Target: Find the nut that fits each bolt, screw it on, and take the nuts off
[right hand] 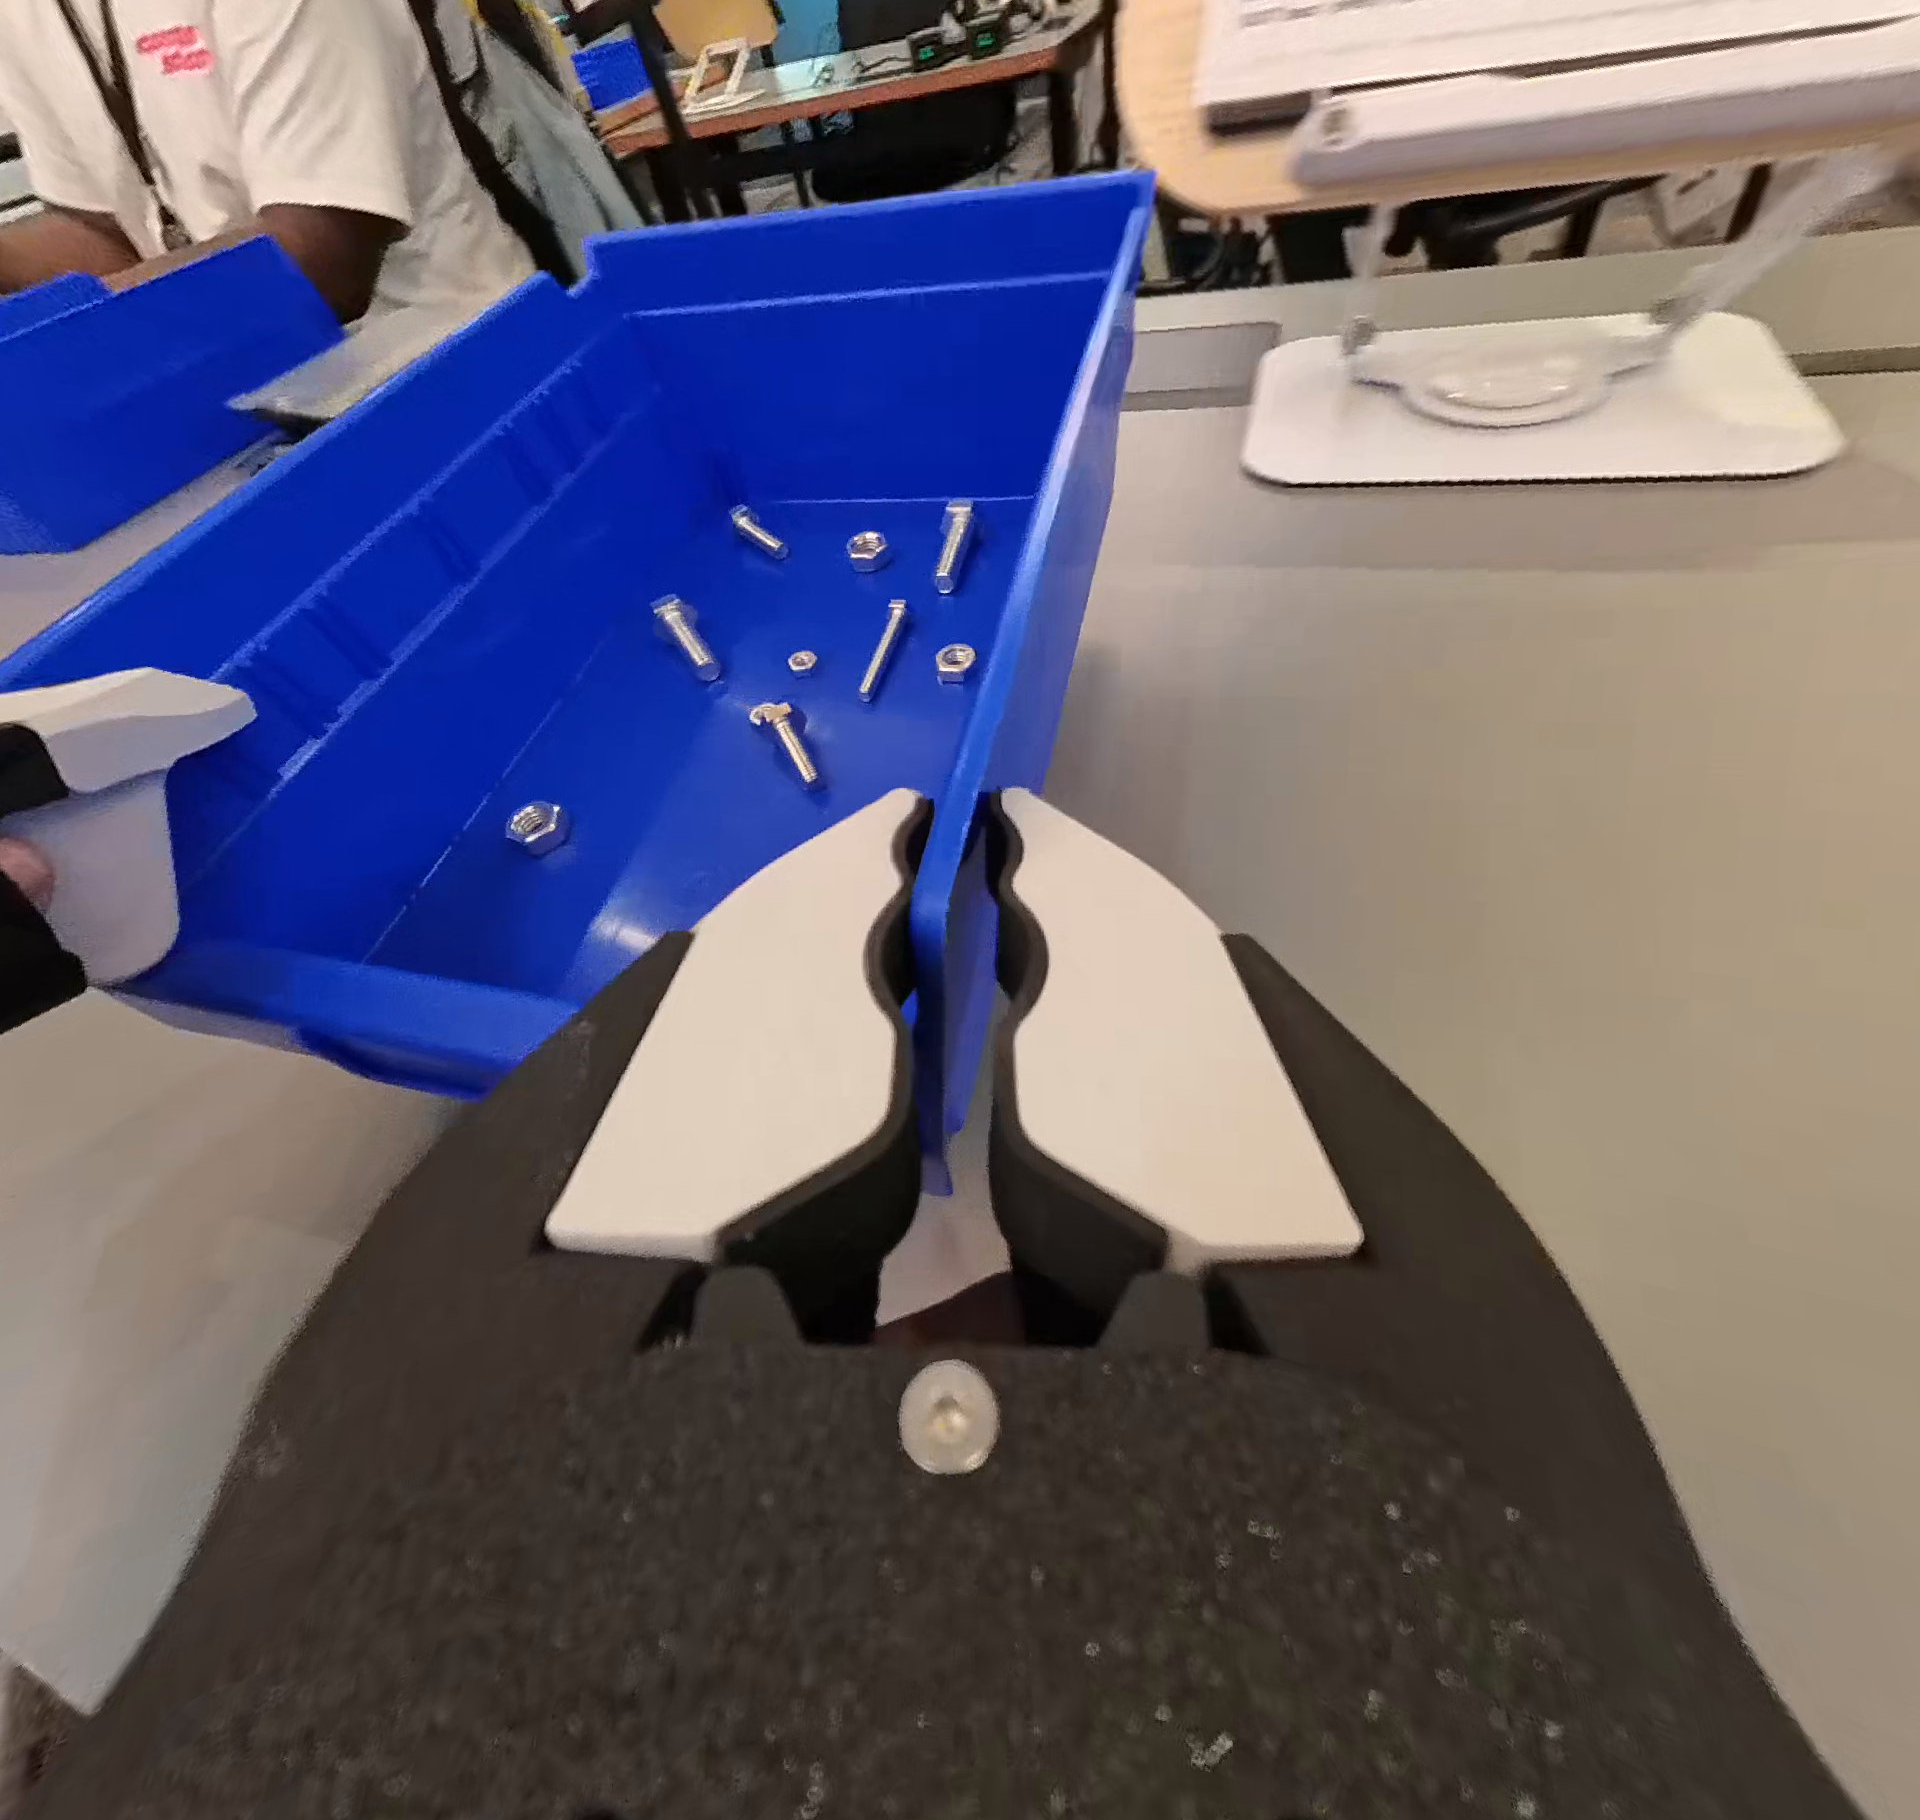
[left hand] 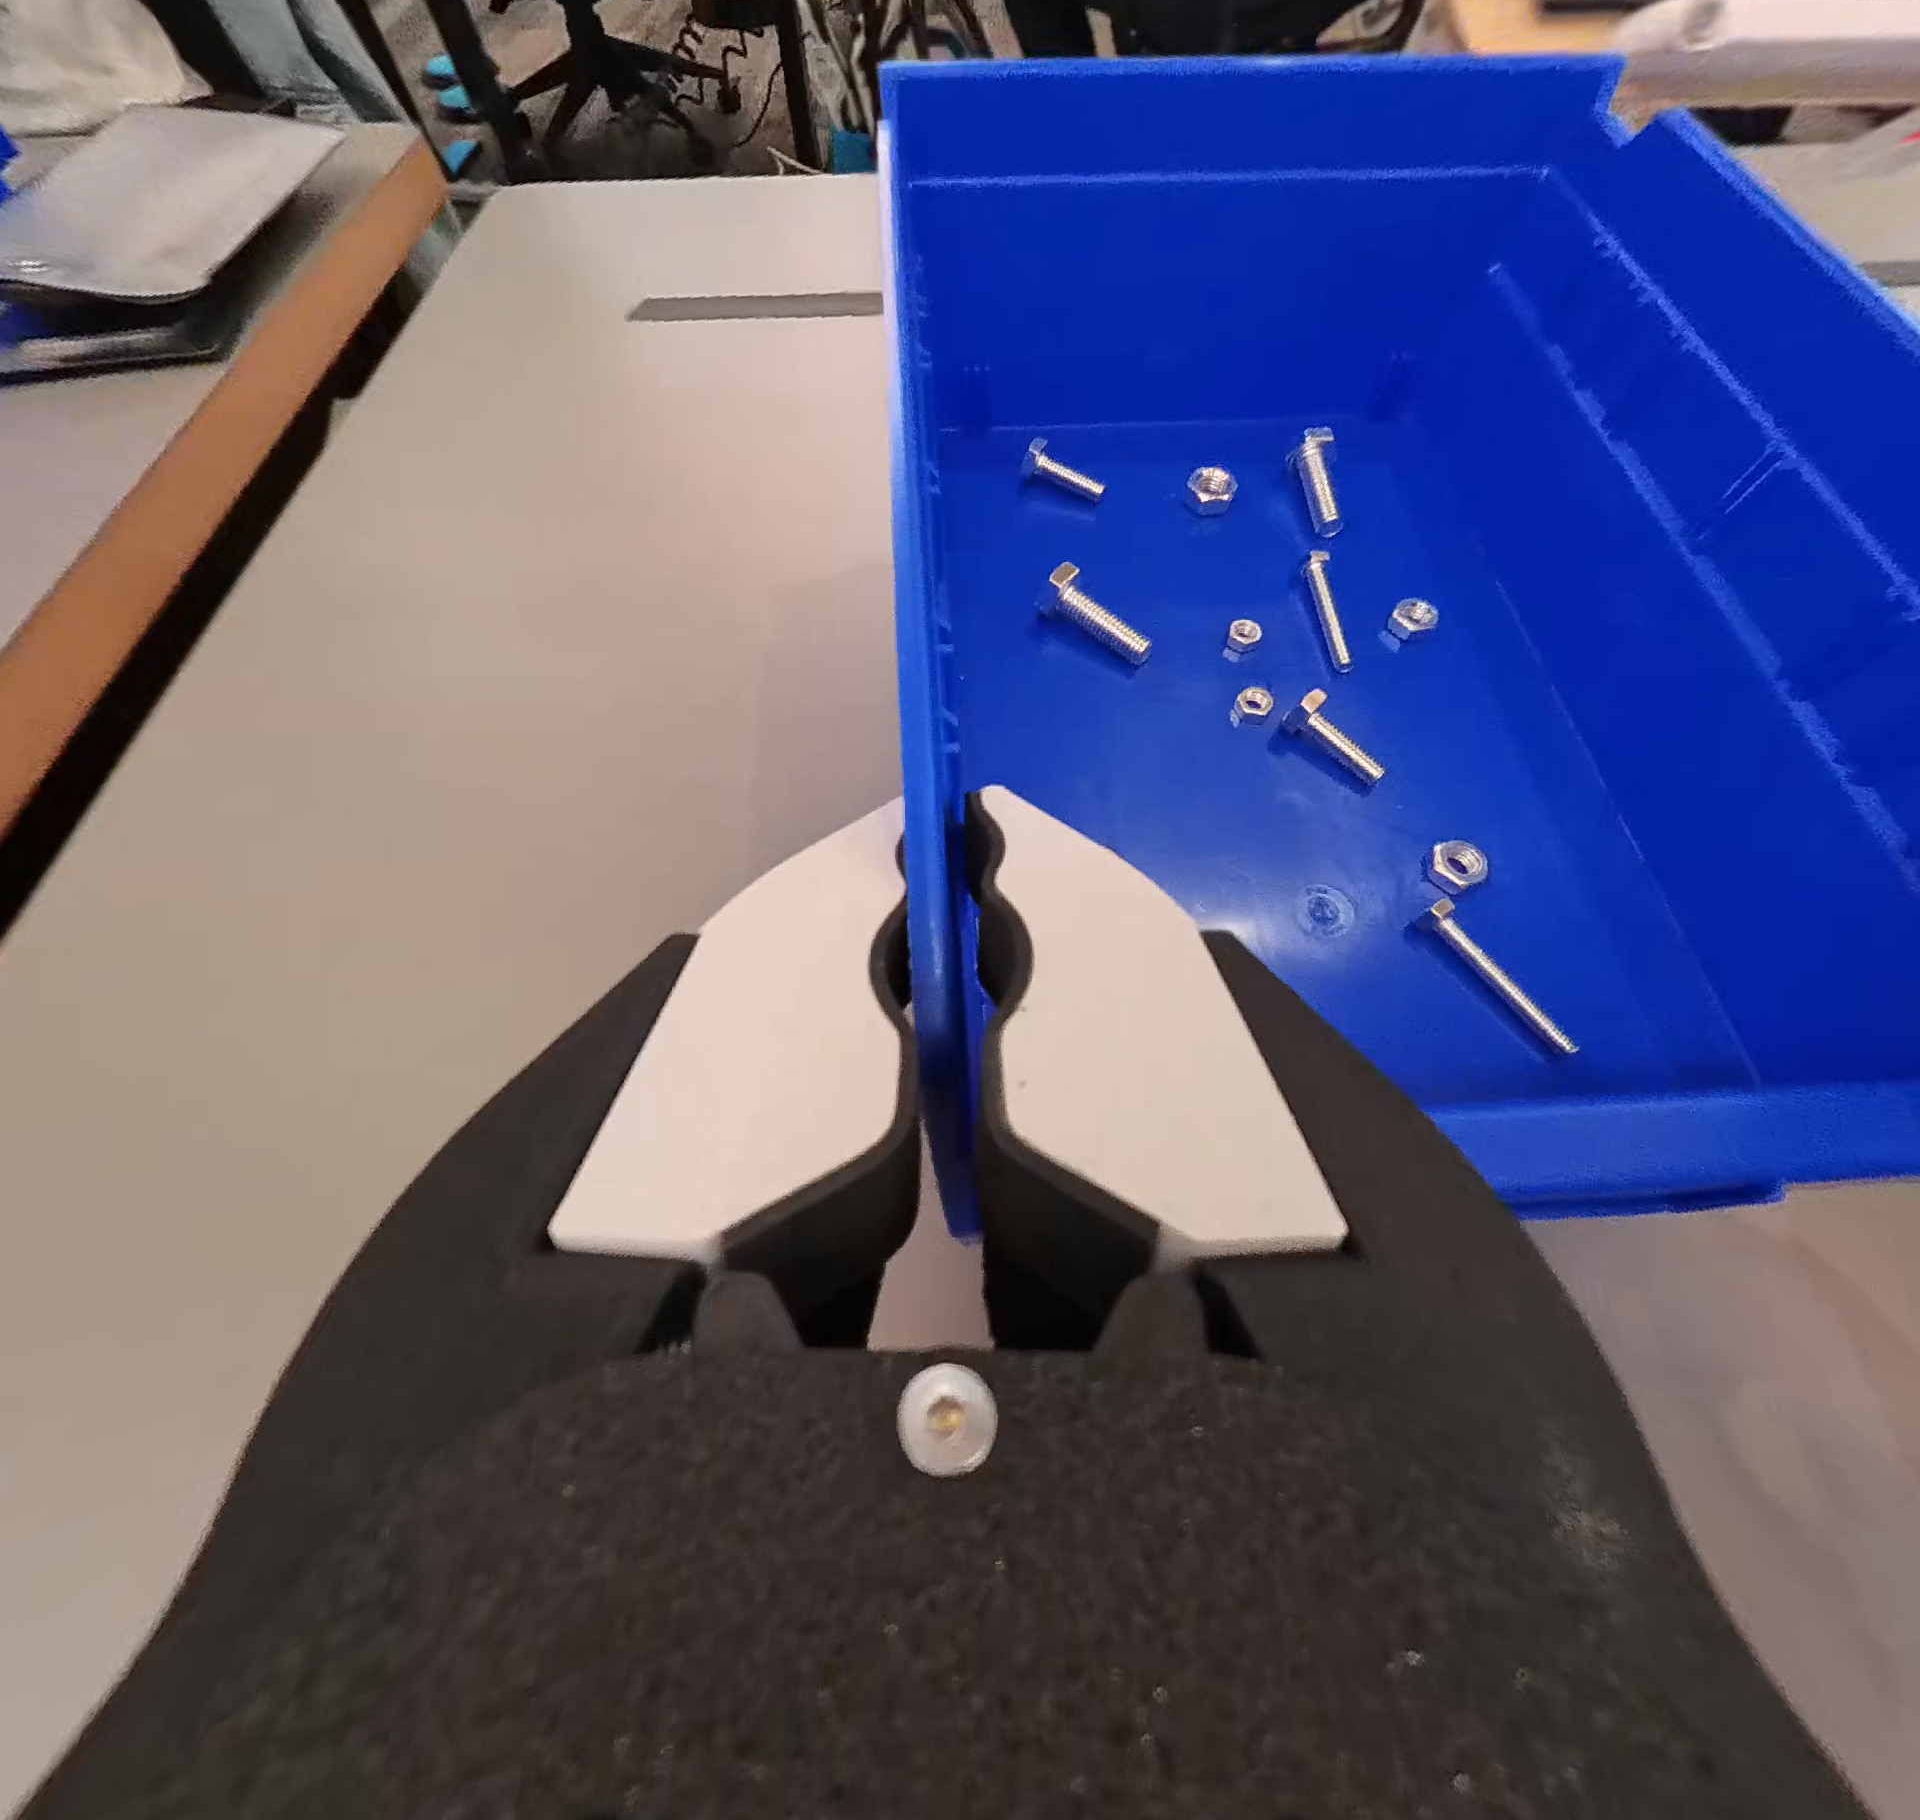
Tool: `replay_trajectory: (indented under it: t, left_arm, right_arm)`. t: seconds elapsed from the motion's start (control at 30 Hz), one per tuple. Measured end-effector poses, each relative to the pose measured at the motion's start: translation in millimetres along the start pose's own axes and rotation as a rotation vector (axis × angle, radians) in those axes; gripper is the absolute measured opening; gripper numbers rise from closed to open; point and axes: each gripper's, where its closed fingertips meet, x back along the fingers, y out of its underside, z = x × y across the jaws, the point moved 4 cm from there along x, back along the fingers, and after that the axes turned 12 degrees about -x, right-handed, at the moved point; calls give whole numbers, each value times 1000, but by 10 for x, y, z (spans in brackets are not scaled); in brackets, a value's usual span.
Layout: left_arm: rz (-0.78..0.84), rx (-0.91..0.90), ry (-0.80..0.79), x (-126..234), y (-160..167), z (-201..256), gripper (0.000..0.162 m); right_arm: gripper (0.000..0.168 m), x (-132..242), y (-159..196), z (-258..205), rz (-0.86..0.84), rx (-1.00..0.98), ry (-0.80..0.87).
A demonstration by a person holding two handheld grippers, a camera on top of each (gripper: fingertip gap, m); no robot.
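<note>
A blue plastic bin (left hand: pixel 1195 243) holds several loose silver bolts and nuts on its floor, such as a bolt (left hand: pixel 1093 613) and a nut (left hand: pixel 1457 866). My left gripper (left hand: pixel 940 835) is shut on the bin's left side wall near the front corner. My right gripper (right hand: pixel 958 825) is shut on the bin's right side wall (right hand: pixel 1049 565). The bin (right hand: pixel 852 357) looks tilted and lifted off the table. The left gripper also shows at the left edge of the right wrist view (right hand: pixel 114 731), on the opposite wall. Bolts (right hand: pixel 788 744) and nuts (right hand: pixel 537 825) lie scattered inside.
The grey table (left hand: pixel 520 731) extends to the left of the bin. A white stand base (right hand: pixel 1538 399) sits on the table to the right. Another blue bin (right hand: pixel 135 388) and a person in a white shirt (right hand: pixel 270 87) are at the far left.
</note>
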Motion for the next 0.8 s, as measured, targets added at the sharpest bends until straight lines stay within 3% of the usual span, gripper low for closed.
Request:
replay_trajectory:
  t: [0.23,0.47,0.67,0.77,0.8]
  left_arm:
    - [-45,-1,35,-134,343,-500,4]
    - [-23,20,77,-364,295,-537,5]
    - [-1,61,44,-462,262,-581,7]
    - [-17,43,-11,-369,224,-665,34]
    - [10,46,-40,-269,149,-699,35]
  right_arm:
    - [10,-260,321,-441,-63,25,26]
    - [13,-366,325,-427,-37,0,21]
    - [19,-500,242,-394,-120,34,-81]
    - [35,-245,73,-335,-92,105,-148]
    - [35,-102,-27,-283,-59,140,-183]
